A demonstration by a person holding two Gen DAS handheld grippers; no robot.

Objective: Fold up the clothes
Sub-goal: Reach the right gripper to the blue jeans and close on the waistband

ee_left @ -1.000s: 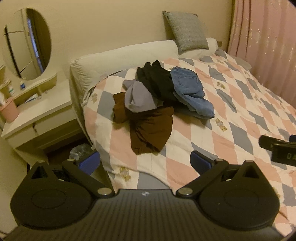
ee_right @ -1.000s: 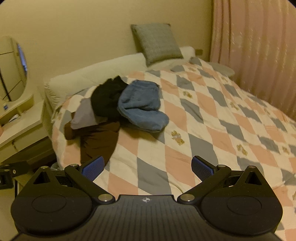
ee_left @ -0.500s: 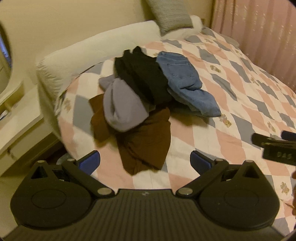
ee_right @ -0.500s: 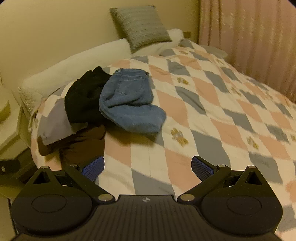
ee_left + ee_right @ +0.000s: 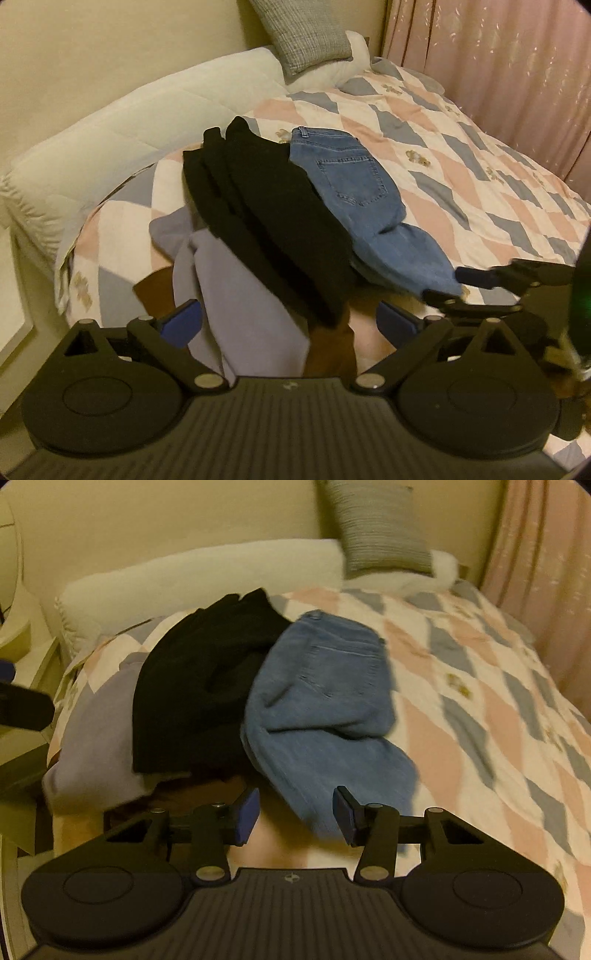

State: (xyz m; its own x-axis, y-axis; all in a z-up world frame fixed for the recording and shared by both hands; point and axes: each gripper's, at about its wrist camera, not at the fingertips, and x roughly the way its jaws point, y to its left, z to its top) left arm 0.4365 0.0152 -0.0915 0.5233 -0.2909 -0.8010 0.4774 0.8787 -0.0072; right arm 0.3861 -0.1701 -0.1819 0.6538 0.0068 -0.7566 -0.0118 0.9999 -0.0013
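A pile of clothes lies on the quilted bed (image 5: 480, 177). Blue jeans (image 5: 354, 192) are on its right, with a black garment (image 5: 273, 221) beside them. A lilac-grey garment (image 5: 236, 302) lies nearest, over a brown one (image 5: 328, 350). My left gripper (image 5: 288, 325) is wide open just above the lilac-grey and brown clothes, holding nothing. In the right wrist view, my right gripper (image 5: 295, 816) is half closed, and the near hem of the jeans (image 5: 317, 709) reaches in between its blue pads (image 5: 247, 814). The pads stand apart from the cloth.
A grey cushion (image 5: 306, 33) leans on the wall behind a white padded bolster (image 5: 129, 140). Pink curtains (image 5: 498, 74) hang along the far side. A cream dresser (image 5: 14, 635) stands left of the bed. The quilt (image 5: 480, 720) right of the pile is bare.
Both grippers have moved in close to the pile. The right gripper's fingers went from wide open to about half that gap, at the jeans' hem. The left stays wide open.
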